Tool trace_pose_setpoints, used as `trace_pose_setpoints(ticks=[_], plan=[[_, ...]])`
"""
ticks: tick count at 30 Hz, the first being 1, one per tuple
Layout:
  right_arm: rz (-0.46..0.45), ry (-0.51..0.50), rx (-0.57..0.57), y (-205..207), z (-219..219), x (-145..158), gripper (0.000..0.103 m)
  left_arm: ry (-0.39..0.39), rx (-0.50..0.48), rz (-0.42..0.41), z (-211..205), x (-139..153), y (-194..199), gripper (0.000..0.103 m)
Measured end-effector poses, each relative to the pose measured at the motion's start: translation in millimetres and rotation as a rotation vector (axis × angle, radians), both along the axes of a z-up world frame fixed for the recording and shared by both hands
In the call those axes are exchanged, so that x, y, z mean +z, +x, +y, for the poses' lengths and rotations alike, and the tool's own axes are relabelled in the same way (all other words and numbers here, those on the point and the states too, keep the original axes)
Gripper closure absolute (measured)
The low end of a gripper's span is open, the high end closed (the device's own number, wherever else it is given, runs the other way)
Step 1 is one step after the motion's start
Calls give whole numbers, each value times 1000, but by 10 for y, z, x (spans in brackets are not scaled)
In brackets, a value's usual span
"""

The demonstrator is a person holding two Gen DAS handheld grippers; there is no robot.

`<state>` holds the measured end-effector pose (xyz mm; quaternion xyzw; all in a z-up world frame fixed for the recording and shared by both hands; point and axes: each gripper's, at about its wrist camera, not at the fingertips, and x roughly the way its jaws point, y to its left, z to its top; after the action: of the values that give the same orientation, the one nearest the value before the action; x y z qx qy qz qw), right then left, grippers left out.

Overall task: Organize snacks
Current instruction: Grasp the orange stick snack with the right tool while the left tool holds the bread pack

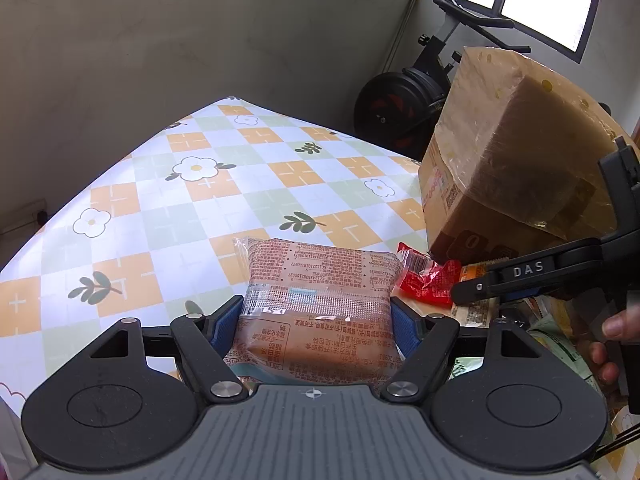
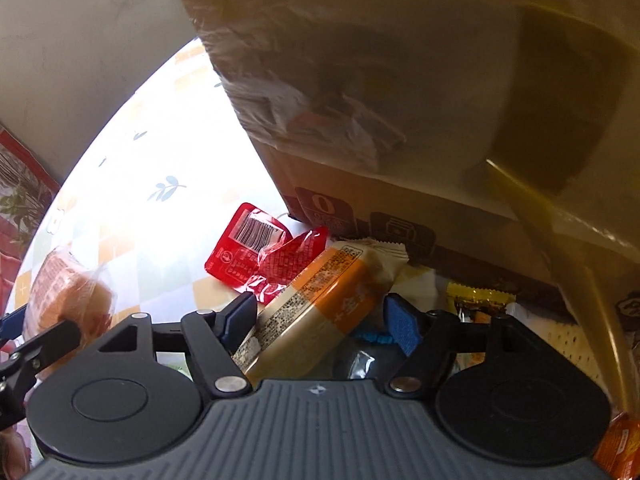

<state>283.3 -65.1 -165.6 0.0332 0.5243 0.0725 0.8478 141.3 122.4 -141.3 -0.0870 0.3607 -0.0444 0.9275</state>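
My left gripper (image 1: 318,320) is shut on a bread packet (image 1: 320,280) in clear printed wrap, held above the checkered tablecloth (image 1: 200,200). The packet also shows in the right wrist view (image 2: 70,300) at the far left. My right gripper (image 2: 320,316) is open around an orange-and-cream snack packet (image 2: 316,300) that lies between its blue pads; whether the pads touch it I cannot tell. The right gripper also shows in the left wrist view (image 1: 464,294). A red sachet (image 2: 260,256) lies just ahead on the table, also in the left wrist view (image 1: 430,280).
A big cardboard box (image 1: 500,168) wrapped in plastic stands at the right, close over the snack pile (image 2: 480,300). More packets lie under the right gripper. An exercise bike (image 1: 404,108) stands beyond the table. A wall is behind.
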Motion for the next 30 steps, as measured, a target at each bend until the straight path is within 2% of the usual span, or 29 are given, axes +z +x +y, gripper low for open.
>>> trace_pose_setpoints(ticks=[5,8,10,16,21,30], plan=[[-22,-64,72,8,206,-33,29,2,5,1,11,-1,-4,26],[-42,-61,130,-62,274,5,39,0,11,4,26,-3,-9,26],[-61,-61,152,-114,285,33,54,1,14,4,28,0,-10,26],[-108,17,145,-274,84,147,69,7,11,-2,-8,37,-21,26],[-180,51,144,-519,-114,299,71,20,-8,-16,-58,103,-37,26],[-392,76,115,-1020,-512,610,72,42,-65,-75,-248,375,-40,26]])
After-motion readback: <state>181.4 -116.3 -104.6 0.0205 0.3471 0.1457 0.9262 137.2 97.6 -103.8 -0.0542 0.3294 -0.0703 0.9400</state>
